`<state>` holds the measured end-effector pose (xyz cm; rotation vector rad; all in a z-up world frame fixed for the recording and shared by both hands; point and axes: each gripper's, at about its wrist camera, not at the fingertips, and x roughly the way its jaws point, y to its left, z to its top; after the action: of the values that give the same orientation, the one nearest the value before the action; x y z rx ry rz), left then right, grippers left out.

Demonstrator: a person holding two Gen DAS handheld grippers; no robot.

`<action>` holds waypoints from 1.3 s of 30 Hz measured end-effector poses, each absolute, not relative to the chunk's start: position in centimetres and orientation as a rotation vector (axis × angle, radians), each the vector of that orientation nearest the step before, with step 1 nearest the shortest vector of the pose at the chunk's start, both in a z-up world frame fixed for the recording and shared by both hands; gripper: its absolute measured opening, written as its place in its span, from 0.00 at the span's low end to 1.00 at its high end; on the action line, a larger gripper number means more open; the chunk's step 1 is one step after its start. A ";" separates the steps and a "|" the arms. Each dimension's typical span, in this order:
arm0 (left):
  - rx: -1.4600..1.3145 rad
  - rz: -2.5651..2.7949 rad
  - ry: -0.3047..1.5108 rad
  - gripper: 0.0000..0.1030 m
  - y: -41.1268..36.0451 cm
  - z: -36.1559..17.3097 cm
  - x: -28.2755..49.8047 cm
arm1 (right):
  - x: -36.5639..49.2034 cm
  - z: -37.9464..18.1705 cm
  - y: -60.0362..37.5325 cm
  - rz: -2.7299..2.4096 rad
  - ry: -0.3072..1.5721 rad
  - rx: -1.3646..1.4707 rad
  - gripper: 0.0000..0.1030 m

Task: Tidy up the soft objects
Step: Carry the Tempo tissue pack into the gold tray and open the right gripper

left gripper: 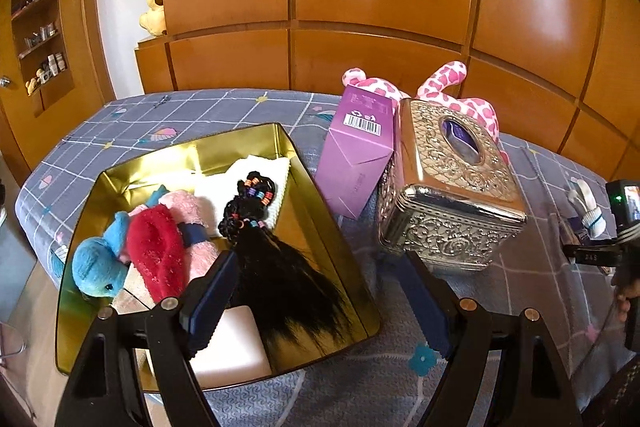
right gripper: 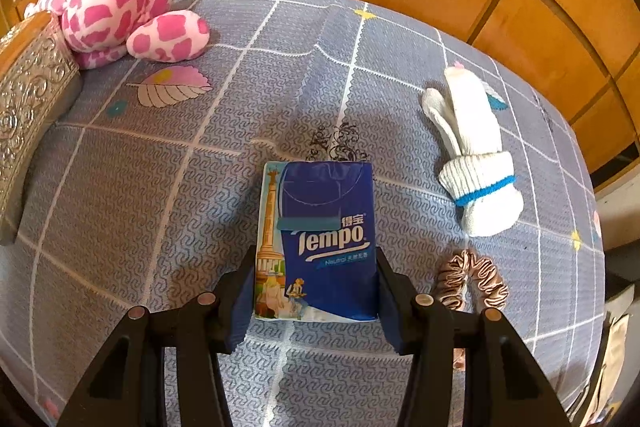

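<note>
A: Tissue pack (right gripper: 320, 243), blue, printed "Tempo", lies flat on the grey checked bedspread (right gripper: 168, 179); right gripper (right gripper: 316, 303) stands over its near end, one blue pad against each long side, jaws closed onto the pack

B: Left gripper (left gripper: 316, 307)?

A: Jaws wide apart, nothing between the pads; left finger above the gold tin (left gripper: 320, 211), right finger above the bedspread, just in front of the embossed silver tissue box (left gripper: 448, 195)

B: Contents of the tin?

A: Blue plush toy (left gripper: 96, 267) at the left, red fuzzy item (left gripper: 160, 251) beside it, pink fuzzy item (left gripper: 192, 211) beneath, white cloth (left gripper: 256, 175) at the far end, black hairpiece (left gripper: 272, 259) with coloured bands across the middle, pale block (left gripper: 232, 351) at the near corner

B: Soft things outside the tin?

A: Pink spotted plush (right gripper: 120, 3) behind the silver box; rolled white sock (right gripper: 476, 163) with a blue band to the right of the pack; satin scrunchie (right gripper: 472, 279) just beside the right finger; purple carton (left gripper: 356, 147) leaning against the silver box
</note>
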<state>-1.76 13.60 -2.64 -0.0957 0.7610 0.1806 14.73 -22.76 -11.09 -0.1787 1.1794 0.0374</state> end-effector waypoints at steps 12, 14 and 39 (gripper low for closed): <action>-0.158 0.194 0.747 0.80 15.8 -2.4 -2.5 | 13.3 -7.0 -19.5 0.144 1.088 -0.012 0.50; -0.170 0.203 0.745 0.80 16.3 -2.4 -2.7 | 13.2 -4.9 -17.3 0.203 1.030 -0.012 0.50; -0.413 0.589 0.604 0.88 32.0 0.0 -6.2 | 7.0 -4.3 15.8 0.848 1.006 -0.276 0.51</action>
<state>-6.17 31.99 -0.01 -0.4125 0.6036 0.5895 7.03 15.77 -4.29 -0.2759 1.0063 0.8475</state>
